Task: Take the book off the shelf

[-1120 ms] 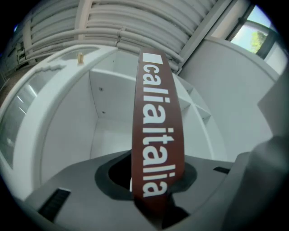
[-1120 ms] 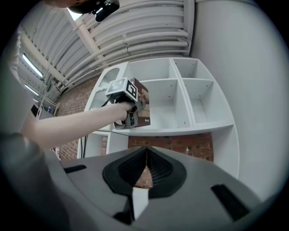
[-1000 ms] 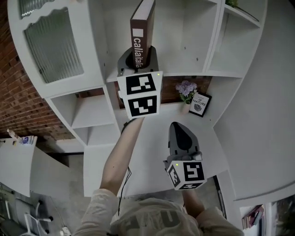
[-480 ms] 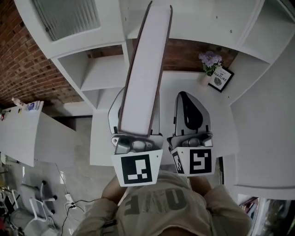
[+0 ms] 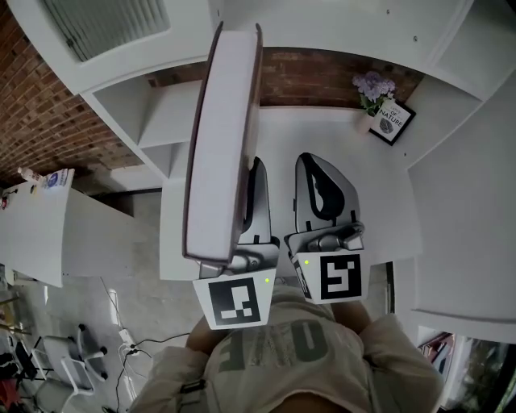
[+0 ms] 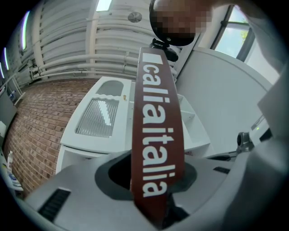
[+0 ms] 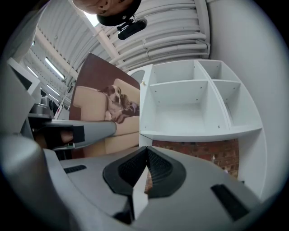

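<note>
A large brown book (image 5: 222, 137) with white lettering on its spine (image 6: 156, 135) is off the shelf, held in the air in front of the person's chest. My left gripper (image 5: 246, 173) is shut on its lower end, with the spine between the jaws (image 6: 153, 164). The book's cover, with a dog on a sofa (image 7: 106, 113), shows in the right gripper view. My right gripper (image 5: 313, 161) hangs just right of the left one, shut with nothing in it (image 7: 146, 151). The book hides most of the left gripper's left jaw in the head view.
The white shelf unit (image 5: 322, 32) has bare compartments (image 7: 194, 103) ahead. On the white desk (image 5: 298, 137) stand a small flower pot (image 5: 372, 85) and a framed sign (image 5: 391, 121). A ribbed-glass cabinet door (image 5: 105, 24) and a brick wall (image 5: 40, 121) lie to the left.
The left gripper has drawn the book out of the shelf compartment and back to the person's chest. The book now leans a little further left. The right gripper has risen beside it.
</note>
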